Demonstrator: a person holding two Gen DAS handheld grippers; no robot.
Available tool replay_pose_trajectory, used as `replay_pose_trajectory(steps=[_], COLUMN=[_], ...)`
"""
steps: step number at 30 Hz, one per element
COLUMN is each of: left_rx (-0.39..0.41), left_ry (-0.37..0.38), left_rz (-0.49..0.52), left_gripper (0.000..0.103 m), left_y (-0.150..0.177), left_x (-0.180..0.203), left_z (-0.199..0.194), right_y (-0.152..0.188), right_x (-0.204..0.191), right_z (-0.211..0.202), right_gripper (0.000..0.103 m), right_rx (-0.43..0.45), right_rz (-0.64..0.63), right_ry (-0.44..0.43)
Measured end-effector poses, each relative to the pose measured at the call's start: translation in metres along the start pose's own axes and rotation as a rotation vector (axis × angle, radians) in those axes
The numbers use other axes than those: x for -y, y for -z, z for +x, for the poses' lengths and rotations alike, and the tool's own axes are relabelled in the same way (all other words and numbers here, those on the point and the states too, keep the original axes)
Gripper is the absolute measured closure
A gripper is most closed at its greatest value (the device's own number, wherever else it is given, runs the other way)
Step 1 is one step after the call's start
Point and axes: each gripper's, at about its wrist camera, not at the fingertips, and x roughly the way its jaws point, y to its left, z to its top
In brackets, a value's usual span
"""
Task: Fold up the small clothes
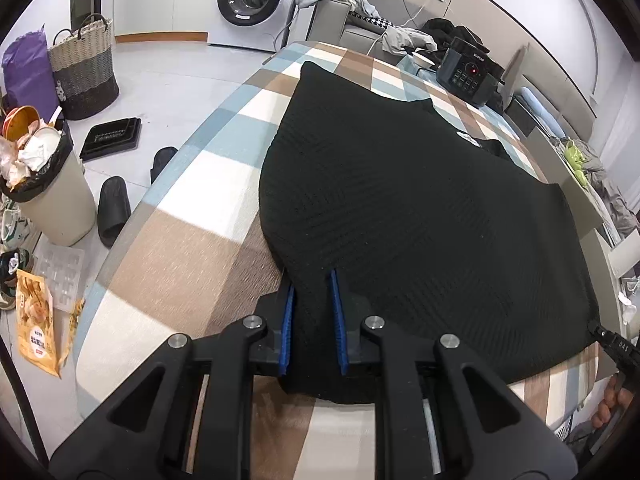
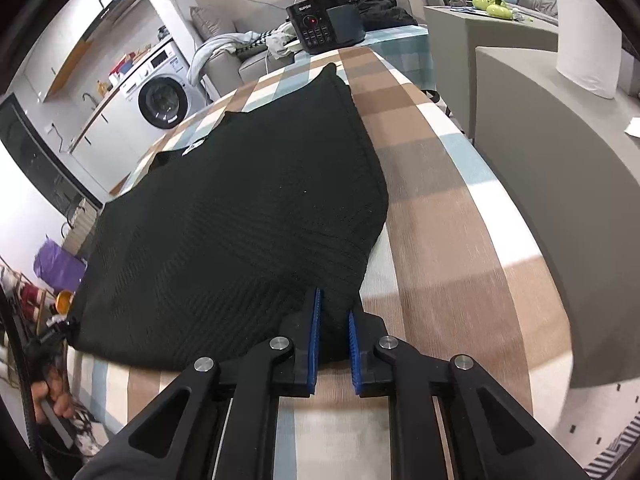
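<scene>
Both my grippers pinch the near hem of the black knit garment (image 1: 420,200).

It lies spread flat on the checked tablecloth (image 1: 192,248). My left gripper (image 1: 312,280) clamps its near left corner between blue pads (image 1: 286,332); my right gripper (image 2: 334,300) is clenched on the near right corner. A black cooker (image 2: 326,24) stands at the table's far end.

A black ribbed knit garment (image 1: 420,200) lies spread nearly flat on the checked worktop (image 1: 192,248), its neckline with a small white label at the far end, its near hem bunched up at both near corners where it is pinched.
</scene>
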Motion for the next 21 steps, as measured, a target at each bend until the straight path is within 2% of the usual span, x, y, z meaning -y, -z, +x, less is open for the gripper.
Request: replay_pose_trajectory(steps=[7,13,15,20,21], left_rx=[-0.01,-0.004,-0.007,0.007,0.012], left_ry=[0.012,0.008,0.011,-0.053,-0.059], left_rz=[-0.051,-0.06,-0.08,-0.13,-0.139], left_gripper=[0.087,0.087,0.085,0.062,0.061], left_y=[-0.004,-0.003,-0.005,-0.006,-0.006], left_x=[-0.009,-0.01,-0.013,-0.021,-0.023], left_z=[-0.002,0.0,-0.001,-0.009,-0.011], right_y=[-0.004,0.0,-0.003,-0.013,-0.017], right_x=[0.009,0.001,0.002,-0.002,-0.006], right_z=[-0.003,-0.003,-0.007,-0.023,-0.027], right_gripper=[0.085,0.086,0.085,0.063,0.06], right_rx=[0.024,-0.008,0.008,0.119,0.148], right_rz=[0.066,0.007,0.026,0.06,0.061], right_ry=[-0.016,-0.003,0.005,0.012,0.003])
